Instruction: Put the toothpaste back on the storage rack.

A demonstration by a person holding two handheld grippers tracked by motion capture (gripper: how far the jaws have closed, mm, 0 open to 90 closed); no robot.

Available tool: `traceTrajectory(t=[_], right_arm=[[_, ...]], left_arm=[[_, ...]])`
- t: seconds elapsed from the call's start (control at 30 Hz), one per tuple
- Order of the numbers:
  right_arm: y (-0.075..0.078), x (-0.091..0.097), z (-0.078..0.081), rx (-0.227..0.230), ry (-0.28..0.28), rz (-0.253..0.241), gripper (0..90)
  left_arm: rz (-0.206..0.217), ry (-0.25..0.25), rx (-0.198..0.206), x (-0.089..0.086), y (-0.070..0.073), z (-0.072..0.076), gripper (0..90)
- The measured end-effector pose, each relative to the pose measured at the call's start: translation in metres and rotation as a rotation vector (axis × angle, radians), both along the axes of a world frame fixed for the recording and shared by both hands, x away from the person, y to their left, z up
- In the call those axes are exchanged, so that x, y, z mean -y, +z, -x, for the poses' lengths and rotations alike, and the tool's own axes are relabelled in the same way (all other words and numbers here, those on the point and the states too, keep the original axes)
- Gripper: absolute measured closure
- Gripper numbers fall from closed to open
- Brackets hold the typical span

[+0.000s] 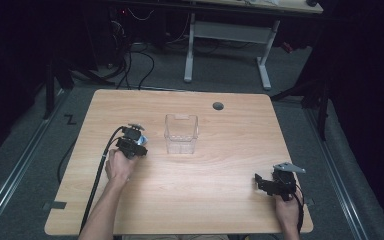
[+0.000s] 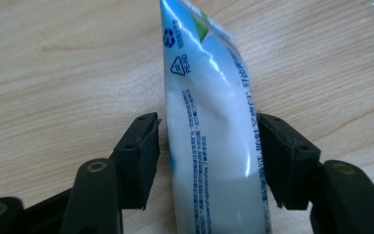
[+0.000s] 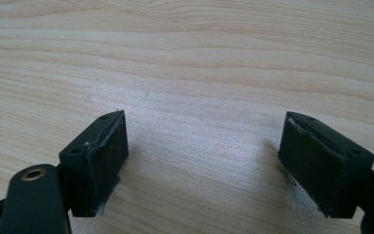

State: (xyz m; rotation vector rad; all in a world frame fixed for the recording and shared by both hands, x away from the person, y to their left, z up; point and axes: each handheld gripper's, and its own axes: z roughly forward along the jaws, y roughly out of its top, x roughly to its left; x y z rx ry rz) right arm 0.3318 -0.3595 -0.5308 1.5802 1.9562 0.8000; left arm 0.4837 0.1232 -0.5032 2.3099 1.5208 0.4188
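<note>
Left gripper view: white-and-blue tube (image 2: 214, 146) flat on wooden table (image 2: 53, 73), between jaws of left gripper (image 2: 208, 146); right pad touching, left pad just clear, no firm grip. Step: grasping. Next: full closure, then lift toward clear container (image 1: 181, 134). Right gripper (image 3: 202, 161): wide open, empty.

A clear plastic bin (image 1: 181, 134) stood near the table's (image 1: 220, 200) centre, just at three o'clock of the left gripper (image 1: 136, 142), blocking passage there. From the bin round to five o'clock, bare wood lay open as far as the right gripper (image 1: 266, 183).
</note>
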Motion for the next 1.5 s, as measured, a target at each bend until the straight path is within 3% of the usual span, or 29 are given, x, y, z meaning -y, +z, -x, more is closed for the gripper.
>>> traceTrajectory(t=[0.1, 0.23, 0.5, 0.77, 1.13, 1.5], right_arm=[[0.000, 0.000, 0.000, 0.000, 0.000, 0.000, 18.1], [0.000, 0.000, 0.000, 0.000, 0.000, 0.000, 18.2], [0.000, 0.000, 0.000, 0.000, 0.000, 0.000, 18.2], [0.000, 0.000, 0.000, 0.000, 0.000, 0.001, 18.2], [0.000, 0.000, 0.000, 0.000, 0.000, 0.001, 18.2], [0.000, 0.000, 0.000, -0.001, 0.001, 0.001, 18.2]], left_arm=[[0.011, 0.016, -0.009, -0.001, 0.000, -0.003, 48.4], [-0.004, 0.018, -0.020, 0.001, 0.002, -0.005, 55.0], [-0.019, 0.014, -0.042, 0.003, 0.004, -0.007, 61.5], [0.014, -0.011, -0.073, -0.002, 0.006, -0.007, 69.0], [0.042, -0.074, -0.035, 0.000, 0.023, 0.006, 71.6], [0.082, -0.099, -0.004, -0.006, 0.042, 0.015, 71.3]])
